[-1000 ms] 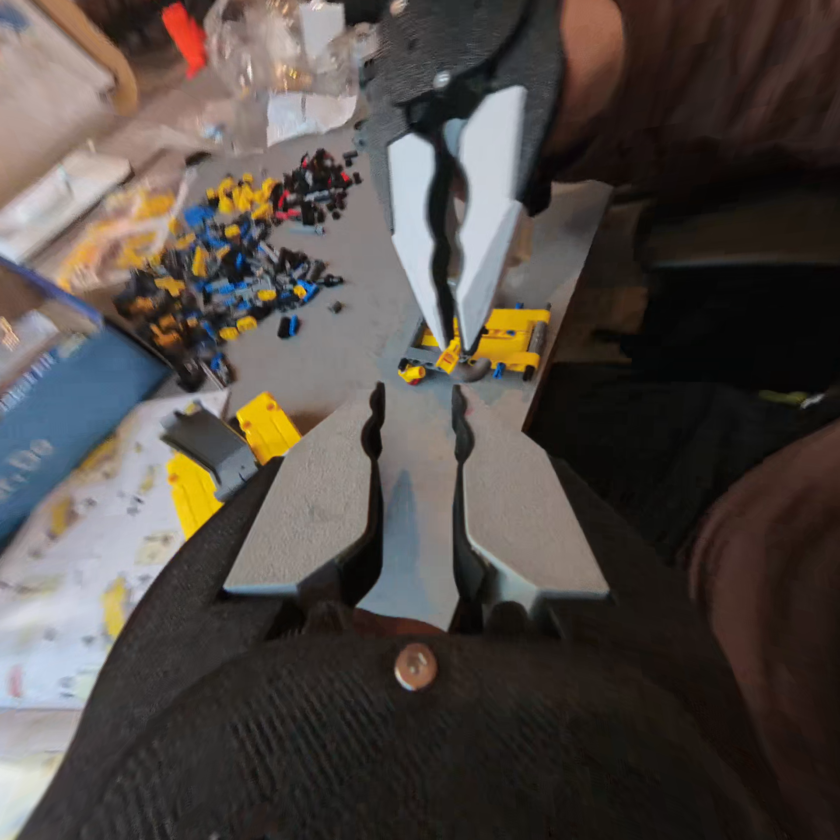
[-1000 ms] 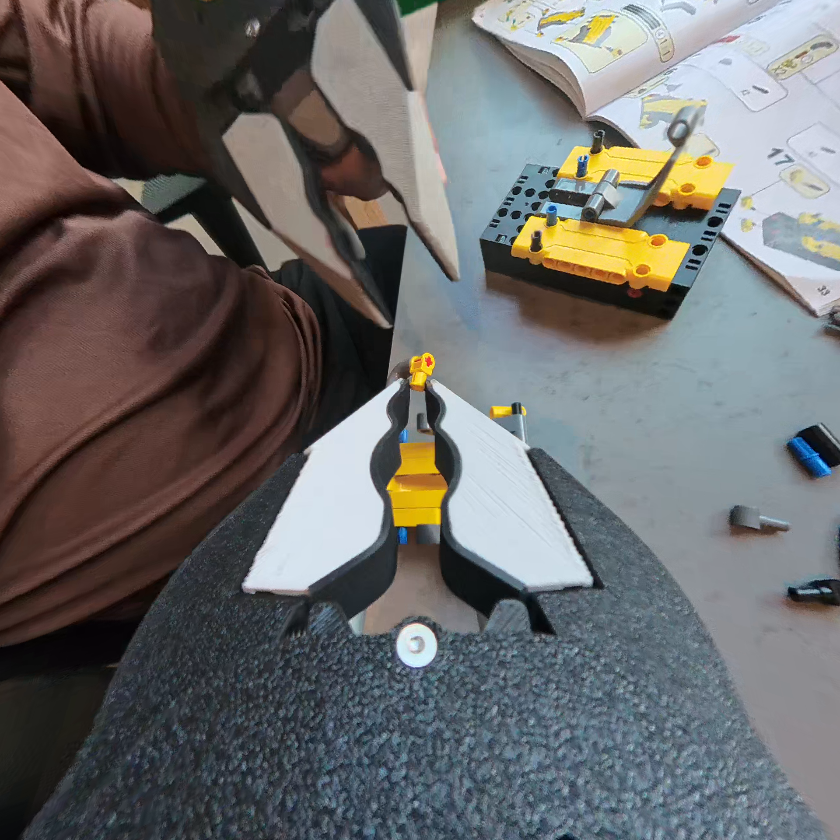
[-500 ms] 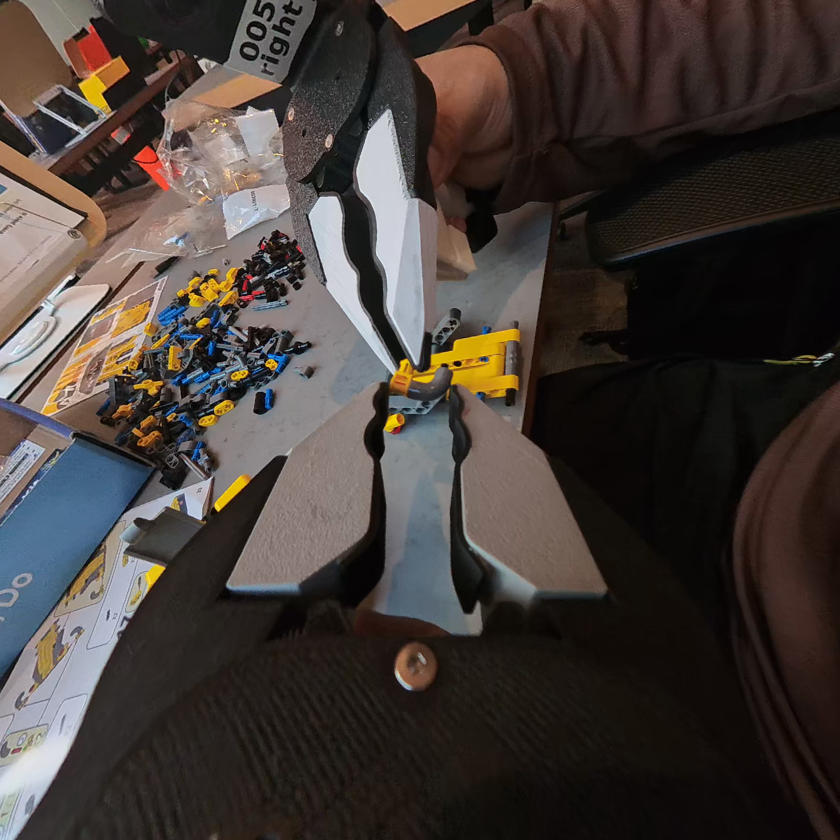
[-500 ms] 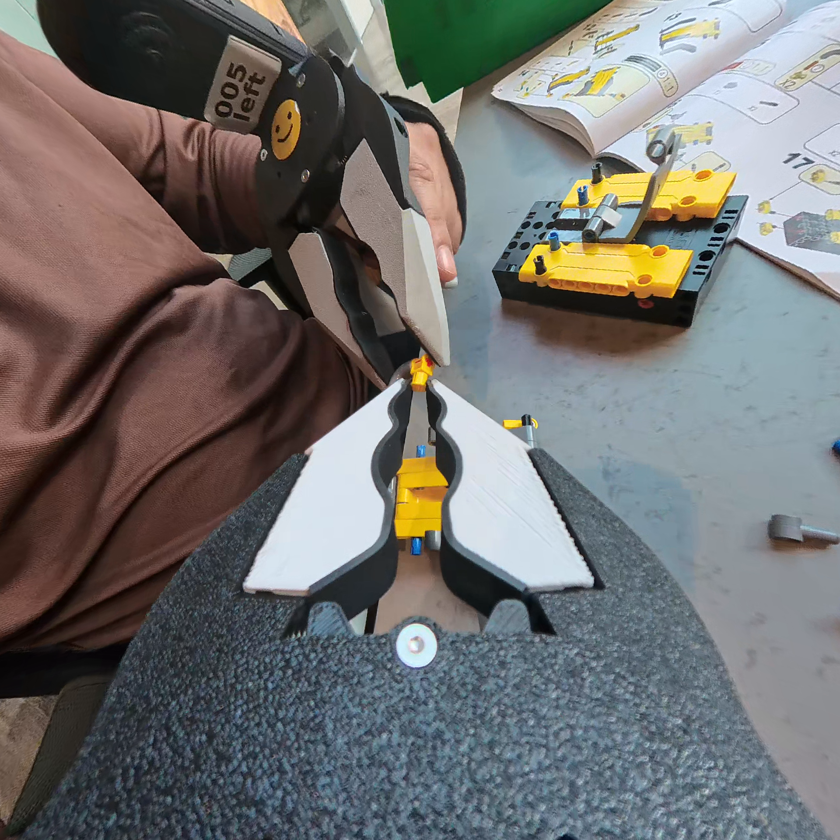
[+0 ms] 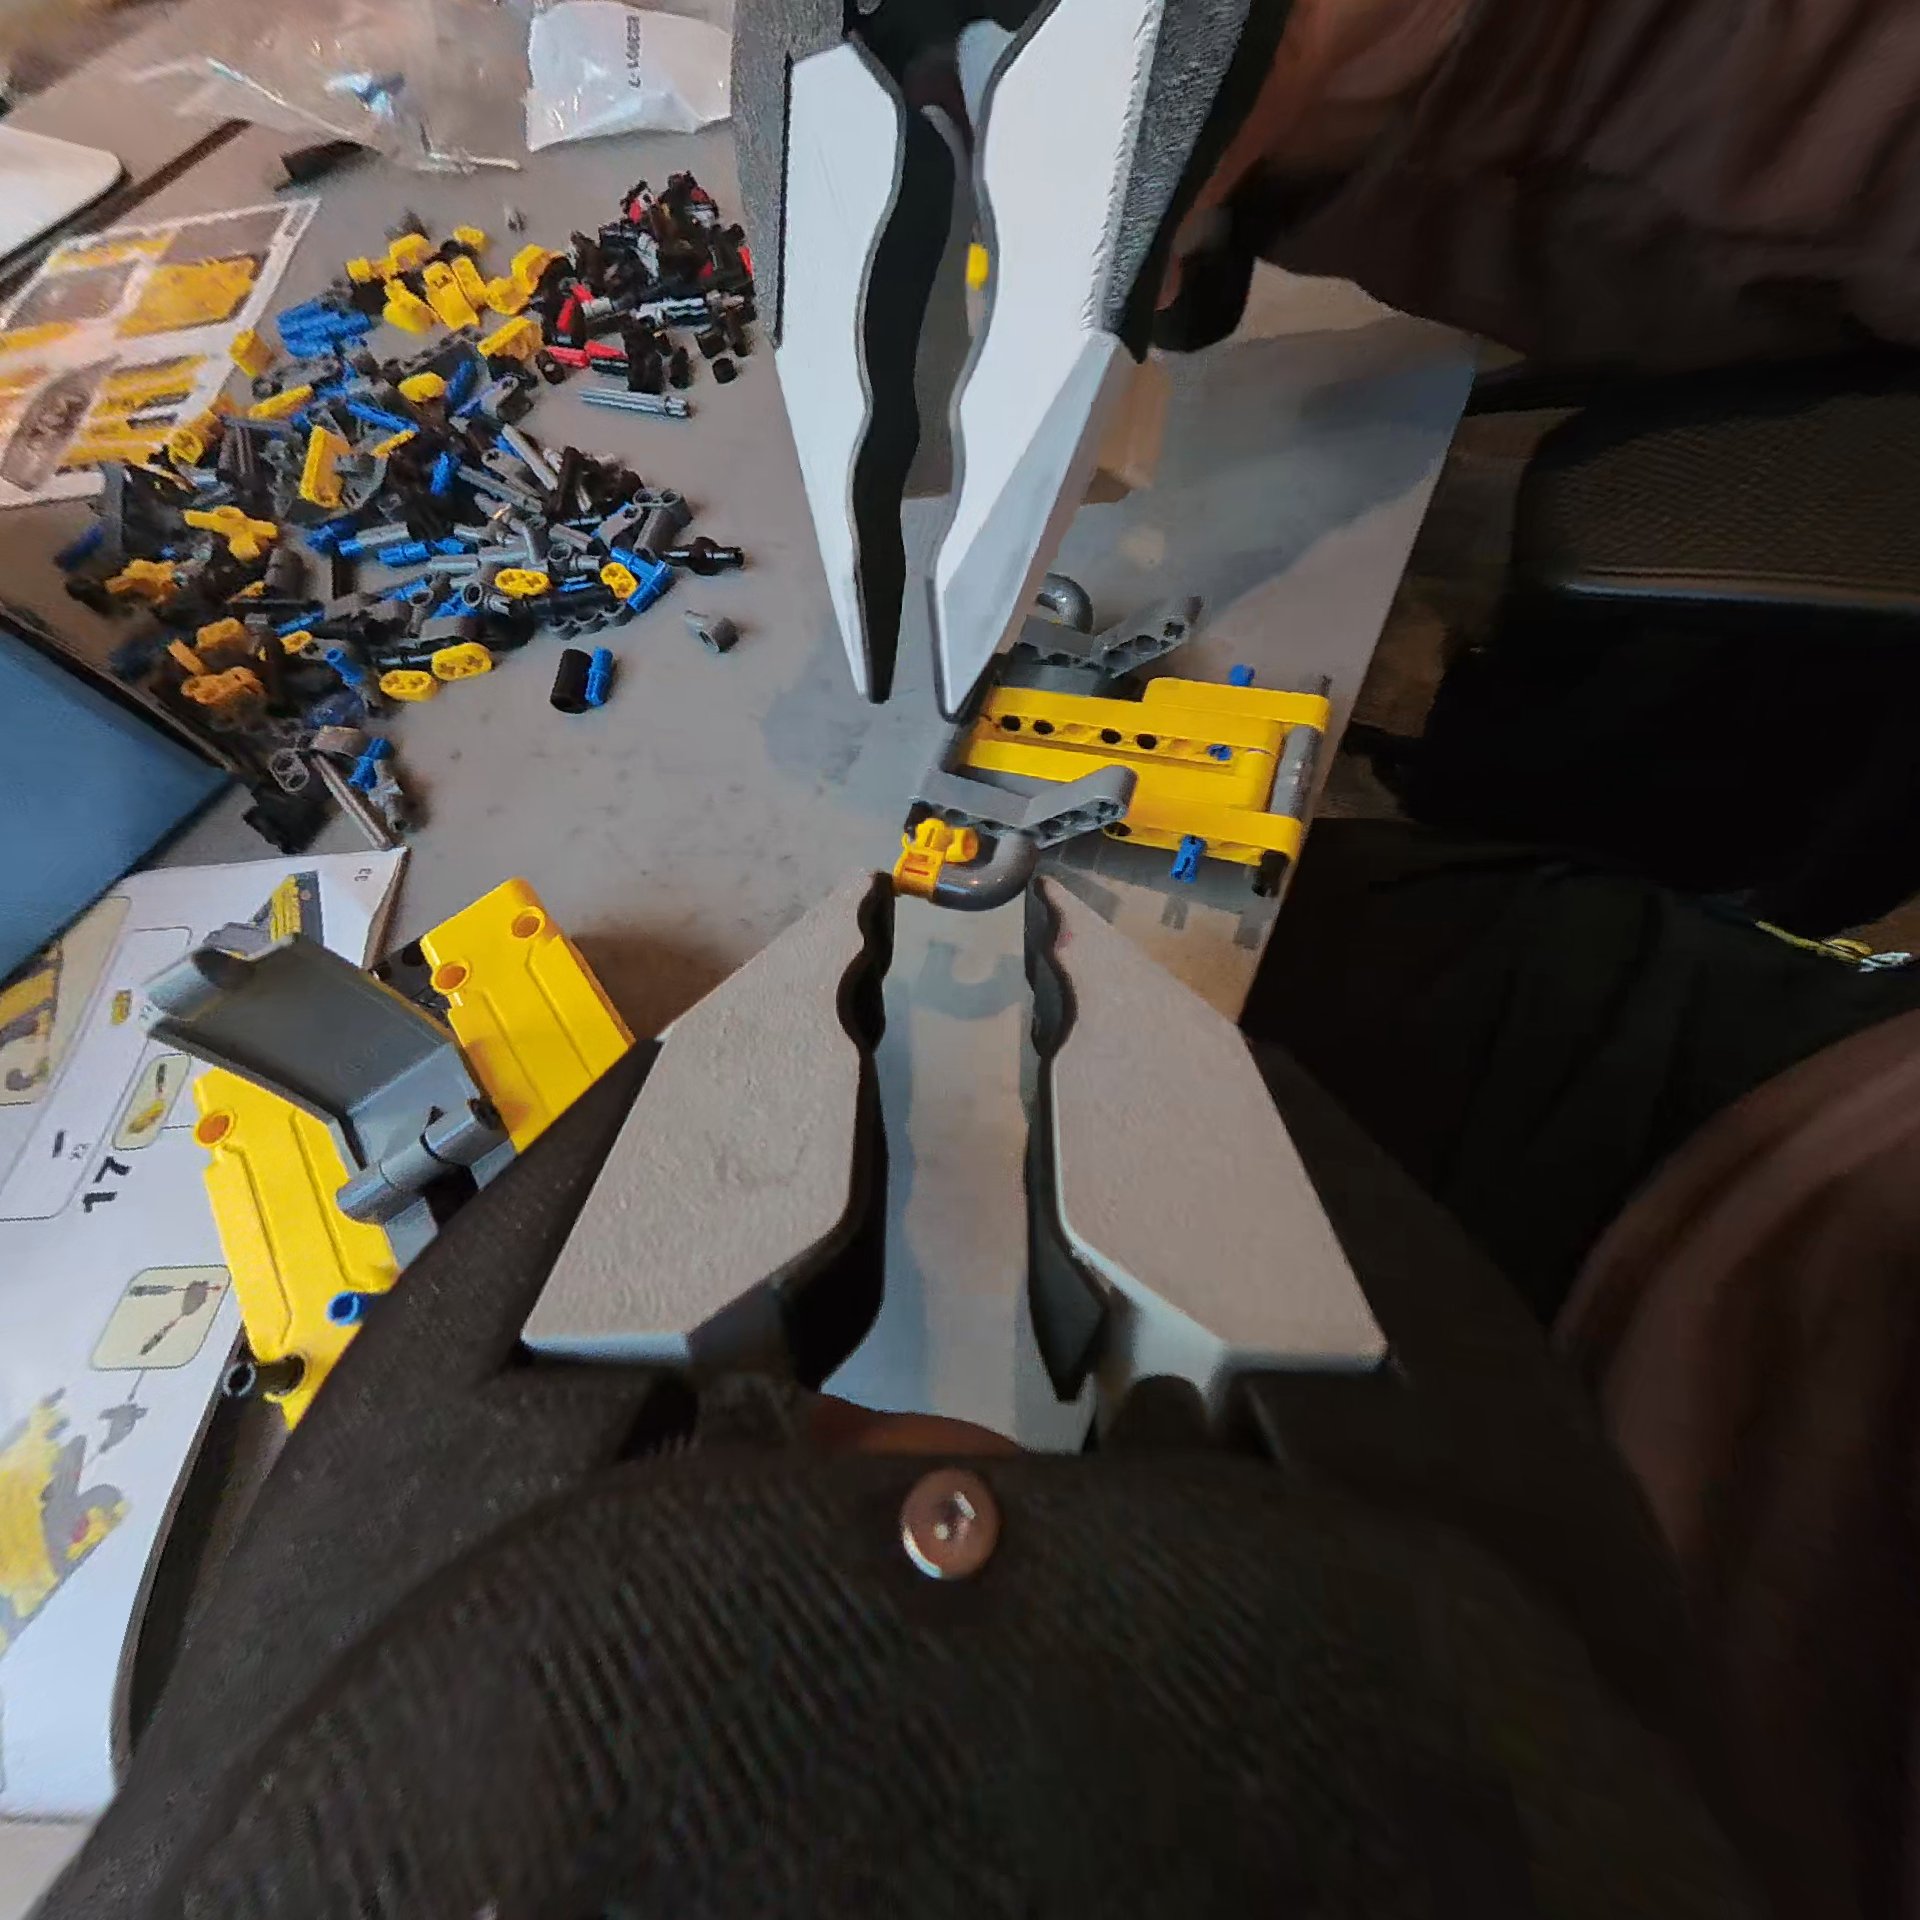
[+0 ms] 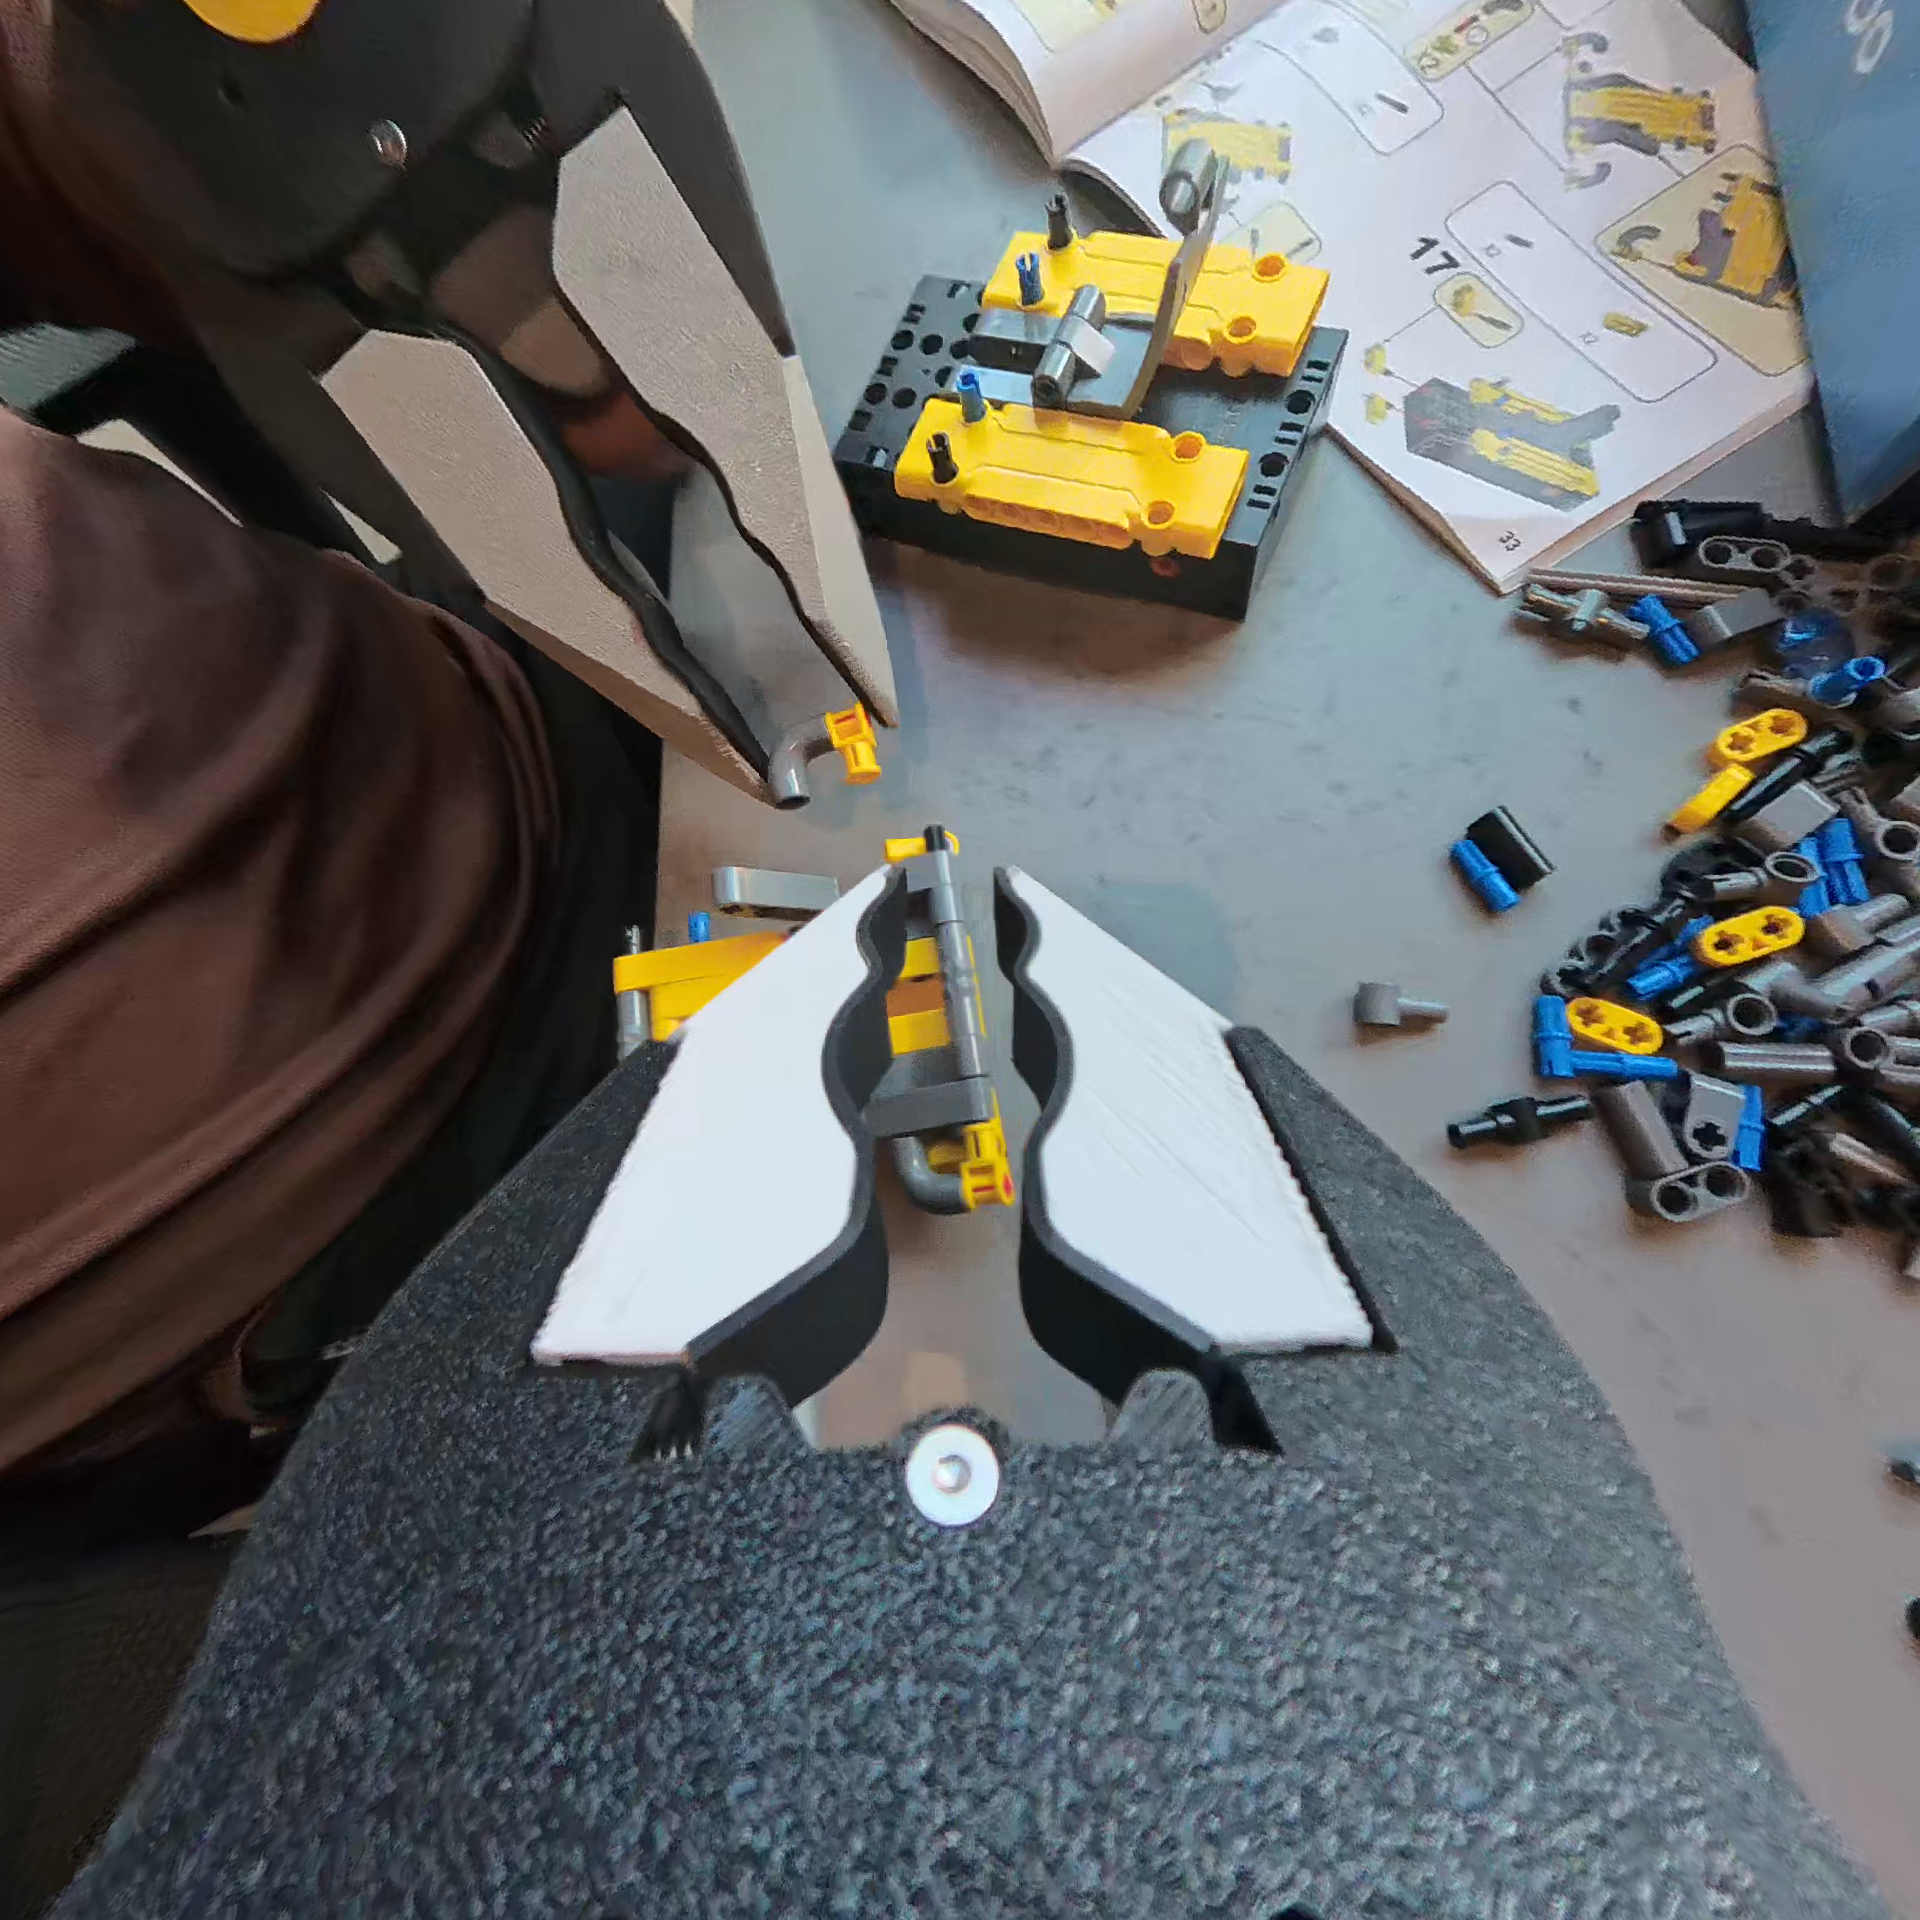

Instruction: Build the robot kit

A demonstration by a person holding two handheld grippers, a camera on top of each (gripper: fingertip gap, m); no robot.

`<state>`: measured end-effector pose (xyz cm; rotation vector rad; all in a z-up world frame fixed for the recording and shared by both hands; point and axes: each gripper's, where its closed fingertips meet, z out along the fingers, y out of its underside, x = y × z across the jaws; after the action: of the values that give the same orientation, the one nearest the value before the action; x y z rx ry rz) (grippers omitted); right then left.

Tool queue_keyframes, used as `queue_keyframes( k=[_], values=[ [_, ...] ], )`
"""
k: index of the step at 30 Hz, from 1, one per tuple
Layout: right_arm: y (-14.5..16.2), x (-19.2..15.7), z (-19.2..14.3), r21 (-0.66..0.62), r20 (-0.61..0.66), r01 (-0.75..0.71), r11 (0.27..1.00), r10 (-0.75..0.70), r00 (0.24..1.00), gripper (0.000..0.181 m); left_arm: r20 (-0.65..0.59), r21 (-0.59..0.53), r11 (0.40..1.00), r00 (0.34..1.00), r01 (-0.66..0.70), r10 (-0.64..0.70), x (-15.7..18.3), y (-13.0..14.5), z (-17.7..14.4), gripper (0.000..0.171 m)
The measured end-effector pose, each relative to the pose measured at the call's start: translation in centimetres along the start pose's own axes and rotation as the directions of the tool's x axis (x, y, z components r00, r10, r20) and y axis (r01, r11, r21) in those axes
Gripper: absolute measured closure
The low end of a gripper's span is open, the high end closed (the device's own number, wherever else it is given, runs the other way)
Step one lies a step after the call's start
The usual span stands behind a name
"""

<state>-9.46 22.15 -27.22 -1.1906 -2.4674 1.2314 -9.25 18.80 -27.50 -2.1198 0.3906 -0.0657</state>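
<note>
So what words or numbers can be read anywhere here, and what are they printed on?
I don't quote writing; here is what bears it.
Open instruction booklet: printed step and page numbers, legible.
Blue box: part of some pale lettering, cut off by the frame.
Plastic bag: a short printed code, blurred.
Yellow printed leaflet: too blurred to read.

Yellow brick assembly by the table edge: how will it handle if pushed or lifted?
The yellow brick assembly looks like rigid plastic lying flat: probably stiff, light, sliding rather than rolling. It sits at the table edge, so a push that way may drop it. Its protruding grey elbow and thin grey beam would likely pivot or pop off if grabbed.
</note>
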Motion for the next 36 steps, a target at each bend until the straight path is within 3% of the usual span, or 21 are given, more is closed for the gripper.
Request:
queue_keyframes(
  k=[5,10,15,20,27,36],
  values=[
    [0.7,0.0,1.3,-0.093,0.033,0.059,0.994,-0.056,0.998,0.162,-0.036,-0.026,0.996,0.996,0.086,-0.087,-0.5,0.3,0.3,0.149],
    [0.7,-0.5,1.6,-0.109,0.103,0.076,0.991,-0.065,0.993,0.164,-0.073,-0.063,0.989,0.988,0.132,-0.137,-0.6,0.7,0.7,0.149],
    [0.6,-0.6,0.8,-0.099,0.149,0.097,0.990,-0.081,0.985,0.162,-0.090,-0.077,0.991,0.989,0.114,-0.120,-0.2,1.0,0.6,0.149],
    [1.6,-0.4,1.3,-0.180,0.169,0.144,0.973,-0.114,0.979,0.165,-0.089,-0.080,0.989,0.988,0.122,-0.129,-0.3,1.0,0.7,0.149],
    [1.6,-0.5,1.5,-0.159,0.202,0.119,0.980,-0.086,0.976,0.173,-0.120,-0.071,0.984,0.978,0.163,-0.170,-0.4,0.8,0.6,0.149],
    [1.7,0.1,-0.2,-0.142,0.153,0.114,0.983,-0.092,0.984,0.165,-0.126,-0.081,0.982,0.976,0.168,-0.178,-0.3,0.9,0.7,0.149]
  ],
)
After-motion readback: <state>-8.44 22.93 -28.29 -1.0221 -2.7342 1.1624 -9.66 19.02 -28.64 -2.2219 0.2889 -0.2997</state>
